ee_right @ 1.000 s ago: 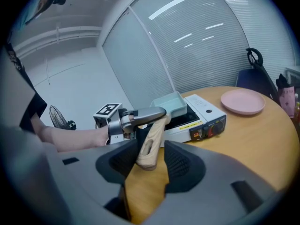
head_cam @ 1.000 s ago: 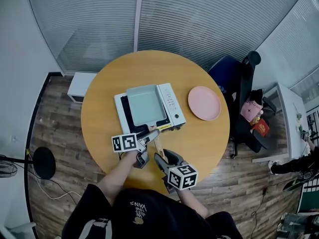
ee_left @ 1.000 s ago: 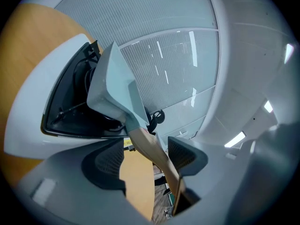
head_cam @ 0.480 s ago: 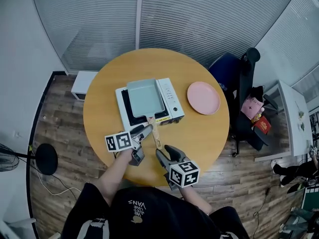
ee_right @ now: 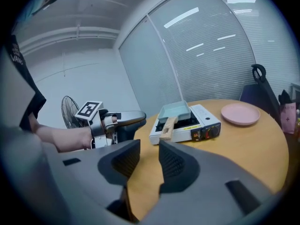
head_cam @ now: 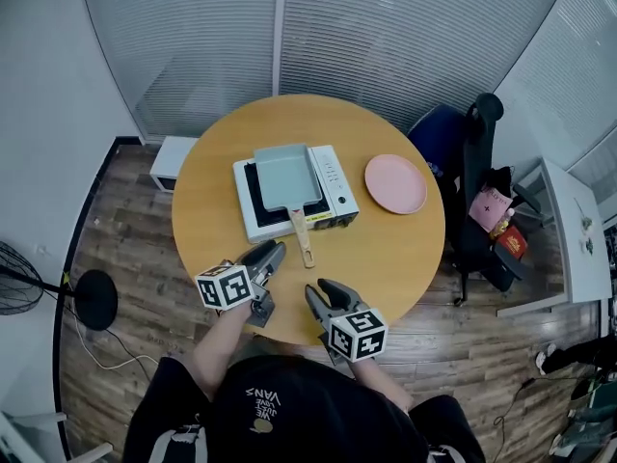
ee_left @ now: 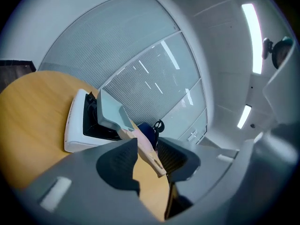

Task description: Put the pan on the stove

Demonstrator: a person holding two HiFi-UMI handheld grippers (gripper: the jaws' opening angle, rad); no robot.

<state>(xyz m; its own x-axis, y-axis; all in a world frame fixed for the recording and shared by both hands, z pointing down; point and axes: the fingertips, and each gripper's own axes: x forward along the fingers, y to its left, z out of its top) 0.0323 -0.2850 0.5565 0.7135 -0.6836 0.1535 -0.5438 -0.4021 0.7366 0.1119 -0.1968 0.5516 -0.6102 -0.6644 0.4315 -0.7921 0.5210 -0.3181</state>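
Note:
A grey-green square pan (head_cam: 285,175) sits on the white portable stove (head_cam: 333,196) on the round wooden table (head_cam: 386,258). Its wooden handle (head_cam: 303,236) points toward me. My left gripper (head_cam: 273,252) hovers near the table's front edge, left of the handle's end and apart from it. Its jaws are closing with nothing between them. My right gripper (head_cam: 321,289) is just right of it, also closing on nothing. The left gripper view shows the pan (ee_left: 110,114) and handle (ee_left: 145,146) beyond the left gripper (ee_left: 150,149). The right gripper (ee_right: 149,153) faces the pan (ee_right: 176,110) and stove (ee_right: 197,123).
A pink plate (head_cam: 395,183) lies to the right of the stove. A dark office chair (head_cam: 463,162) stands by the table's right side, and a floor fan (head_cam: 19,292) stands at the far left. Glass walls with blinds stand behind the table.
Both grippers have drawn back from the pan's handle toward the table's near edge. The pan stays on the stove, its handle free.

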